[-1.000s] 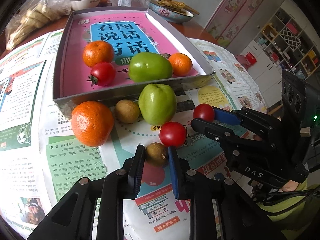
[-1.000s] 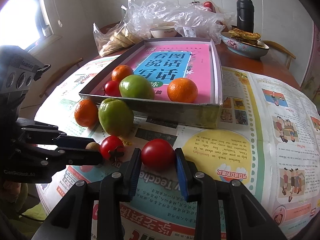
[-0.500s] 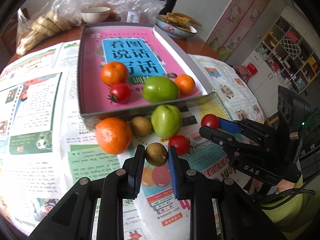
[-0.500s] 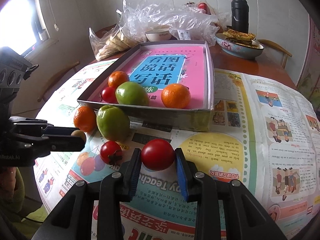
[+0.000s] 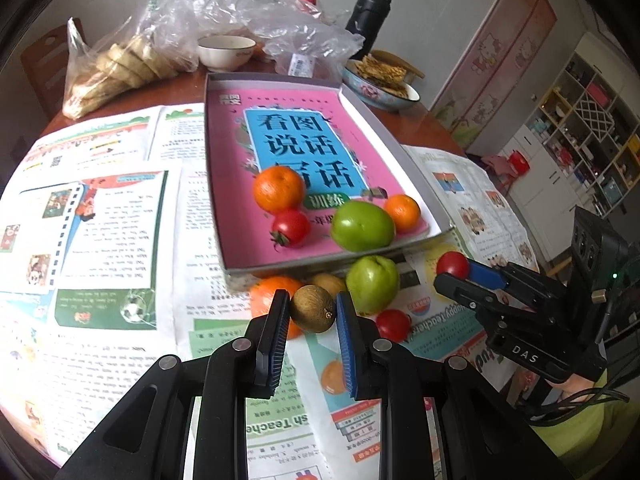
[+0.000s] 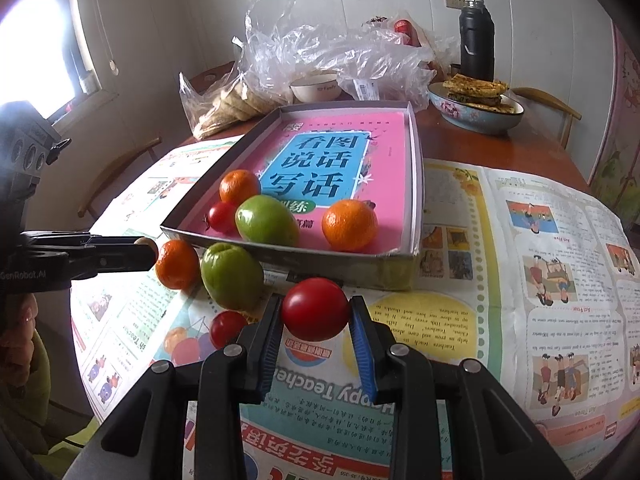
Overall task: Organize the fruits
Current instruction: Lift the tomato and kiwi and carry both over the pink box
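My left gripper (image 5: 313, 312) is shut on a small brown fruit (image 5: 312, 309), held above the newspaper in front of the grey tray (image 5: 404, 152). My right gripper (image 6: 315, 312) is shut on a red tomato (image 6: 315, 309), also lifted near the tray's front wall; it shows in the left wrist view (image 5: 452, 265). The tray holds two oranges (image 5: 279, 189), a tomato (image 5: 291, 227) and a green fruit (image 5: 362, 226). On the paper lie an orange (image 6: 176, 264), a green fruit (image 6: 231, 276), a tomato (image 6: 227, 327) and another brown fruit (image 5: 328, 282).
At the table's far side are plastic bags with flatbread (image 5: 120, 64), a white bowl (image 5: 226, 51), a patterned bowl of pancakes (image 6: 476, 104) and a black flask (image 6: 476, 44). Newspaper (image 6: 540, 280) covers the table. Wooden chairs stand around it.
Both grippers have risen with their fruit: the left lifted the brown fruit off the paper, the right lifted the tomato. Both views pulled back from the table.
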The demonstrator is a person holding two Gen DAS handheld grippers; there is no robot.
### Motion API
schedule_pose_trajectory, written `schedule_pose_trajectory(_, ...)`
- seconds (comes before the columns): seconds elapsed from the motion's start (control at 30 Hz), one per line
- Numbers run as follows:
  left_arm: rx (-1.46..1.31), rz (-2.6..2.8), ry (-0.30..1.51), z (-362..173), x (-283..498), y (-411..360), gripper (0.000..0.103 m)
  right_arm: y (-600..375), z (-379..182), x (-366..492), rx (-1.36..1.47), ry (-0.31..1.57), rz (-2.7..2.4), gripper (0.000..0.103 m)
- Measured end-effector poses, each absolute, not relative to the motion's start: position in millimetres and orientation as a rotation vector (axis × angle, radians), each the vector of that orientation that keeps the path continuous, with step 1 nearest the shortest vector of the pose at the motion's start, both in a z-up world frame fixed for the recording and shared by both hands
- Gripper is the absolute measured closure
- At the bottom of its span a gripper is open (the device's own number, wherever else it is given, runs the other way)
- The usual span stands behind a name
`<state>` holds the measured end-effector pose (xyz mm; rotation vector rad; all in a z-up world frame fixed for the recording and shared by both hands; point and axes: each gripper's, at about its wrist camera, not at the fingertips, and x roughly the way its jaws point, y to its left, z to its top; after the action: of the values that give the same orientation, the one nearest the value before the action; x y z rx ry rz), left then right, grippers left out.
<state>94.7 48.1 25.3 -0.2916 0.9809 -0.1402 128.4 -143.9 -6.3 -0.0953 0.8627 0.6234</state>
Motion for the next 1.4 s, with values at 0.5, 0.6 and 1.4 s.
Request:
schedule_pose_trajectory(0.5, -0.269, -0.084, 0.966, 30.3, 119.7, 61.5, 0.079, -144.6, 3.3, 136.8, -0.087, 0.838, 0.624, 0.069)
schedule_pose_trajectory(0.6, -0.259, -0.075, 0.965, 31.0, 127.1, 62.2, 0.079, -144.8, 4.9, 138.3, -0.084, 0.835, 0.625, 0.069)
schedule_pose_trajectory(1.4, -0.176, -0.012, 1.016, 14.9, 167.3, 57.5, 0.079, -146.5, 9.0, 158.2, -0.057, 0.830, 0.609, 0.069)
